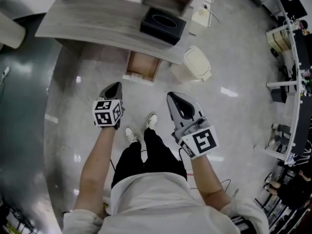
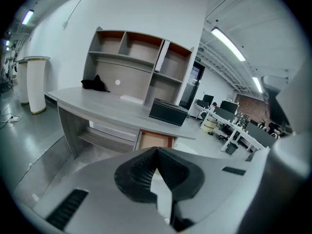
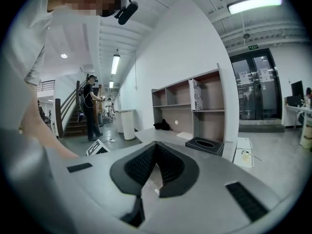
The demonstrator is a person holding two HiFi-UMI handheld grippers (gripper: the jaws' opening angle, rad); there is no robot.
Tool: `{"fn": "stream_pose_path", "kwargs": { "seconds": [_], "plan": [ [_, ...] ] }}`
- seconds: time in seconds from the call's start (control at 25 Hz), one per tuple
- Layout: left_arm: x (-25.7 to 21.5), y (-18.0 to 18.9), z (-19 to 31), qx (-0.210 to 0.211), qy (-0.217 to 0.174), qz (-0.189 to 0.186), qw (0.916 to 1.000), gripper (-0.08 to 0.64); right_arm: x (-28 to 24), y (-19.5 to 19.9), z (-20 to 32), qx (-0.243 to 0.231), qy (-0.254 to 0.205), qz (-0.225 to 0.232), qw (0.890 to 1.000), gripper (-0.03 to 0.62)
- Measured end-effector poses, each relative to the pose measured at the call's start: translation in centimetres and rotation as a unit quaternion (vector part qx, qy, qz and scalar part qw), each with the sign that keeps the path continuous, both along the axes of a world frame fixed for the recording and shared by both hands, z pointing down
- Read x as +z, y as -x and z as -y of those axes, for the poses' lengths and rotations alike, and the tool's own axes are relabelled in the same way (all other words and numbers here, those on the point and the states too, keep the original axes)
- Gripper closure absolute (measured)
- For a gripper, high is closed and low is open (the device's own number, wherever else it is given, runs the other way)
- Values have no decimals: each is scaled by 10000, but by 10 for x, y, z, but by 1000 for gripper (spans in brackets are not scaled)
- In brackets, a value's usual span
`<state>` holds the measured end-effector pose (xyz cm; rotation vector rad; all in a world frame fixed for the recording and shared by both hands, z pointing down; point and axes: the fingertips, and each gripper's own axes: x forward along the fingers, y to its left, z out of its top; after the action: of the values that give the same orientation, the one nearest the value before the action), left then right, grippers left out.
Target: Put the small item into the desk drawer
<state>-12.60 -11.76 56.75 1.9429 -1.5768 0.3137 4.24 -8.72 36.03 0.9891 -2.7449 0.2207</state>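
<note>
I have my left gripper (image 1: 117, 85) with its jaws pressed together tip to tip and nothing between them. In the left gripper view the ribbed pads (image 2: 139, 170) meet at the point, and only floor shows through the gap behind. My right gripper (image 1: 169, 96) is the same: jaws closed against each other, nothing pinched.

Both are held out in front of me, side by side and well apart, above the pale glossy floor (image 1: 234, 116). My shoes (image 1: 130, 133) show between them, a little nearer to me.

Ahead of the left gripper is the desk drawer (image 1: 142, 67), pulled out from under the grey desk (image 1: 92, 26) with its brown inside facing up. The small item I cannot pick out in any view.

On the desk top sits a black tissue box (image 1: 163, 25) — and just right of the drawer, on the floor, a white lidded bin (image 1: 197, 64).
</note>
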Motion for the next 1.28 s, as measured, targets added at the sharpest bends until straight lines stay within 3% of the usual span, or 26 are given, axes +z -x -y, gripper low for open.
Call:
{"fn": "stream_pose_path", "kwargs": {
  "seconds": [0.16, 0.52, 0.96, 1.28],
  "plan": [
    [-54, -3, -13, 57, -270, 193, 9994, 543, -38, -8, -10, -58, -83, 120, 9999, 570],
    [-148, -6, -7, 164, -960, 661, 9931, 543, -70, -20, 4, -203, -197, 365, 9989, 569],
    [-282, 13, 6, 68, -2071, 1146, 9716, 543, -123, -31, 45, -307, -731, 365, 9962, 571],
    [-342, 16, 2, 113, -2577, 1332, 9569, 543, -166, -31, 60, -330, -1147, 539, 9914, 569]
  ]
}}
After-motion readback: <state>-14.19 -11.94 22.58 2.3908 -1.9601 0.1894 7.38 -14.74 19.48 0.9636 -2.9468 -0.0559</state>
